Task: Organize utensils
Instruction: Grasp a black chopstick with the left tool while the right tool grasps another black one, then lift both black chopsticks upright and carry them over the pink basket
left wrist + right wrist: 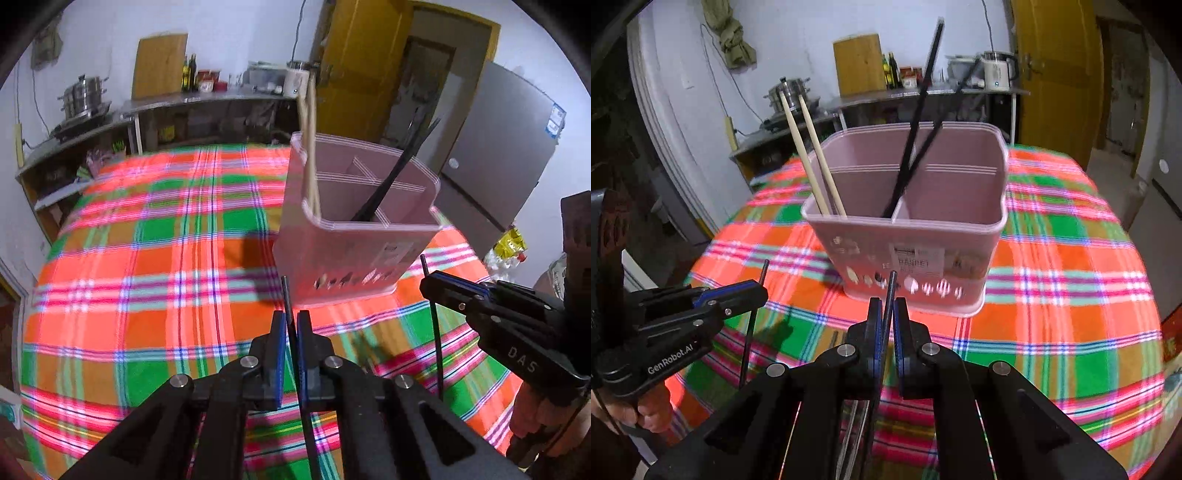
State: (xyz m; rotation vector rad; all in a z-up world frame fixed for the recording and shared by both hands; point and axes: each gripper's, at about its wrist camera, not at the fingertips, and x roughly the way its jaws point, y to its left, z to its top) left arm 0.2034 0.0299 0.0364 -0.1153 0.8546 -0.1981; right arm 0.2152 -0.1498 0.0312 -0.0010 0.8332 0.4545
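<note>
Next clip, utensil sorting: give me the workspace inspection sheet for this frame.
Surface: plaid tablecloth covers the table.
Job's things: pink basket with dividers; two wooden chopsticks and two black chopsticks stand in it.
Clutter: nothing seen.
Grippers: left gripper shut on a black chopstick; right gripper shut on another black chopstick.
Cables: wire on the wall.
Surroundings: counter with steel pot, kettle, cutting board; yellow door.

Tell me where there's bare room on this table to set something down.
The checked cloth lies bare left of the pink basket, out to the table edge. In the right wrist view the cloth right of the basket is bare too. In front of the basket it's crowded: both grippers hold black chopsticks.
</note>
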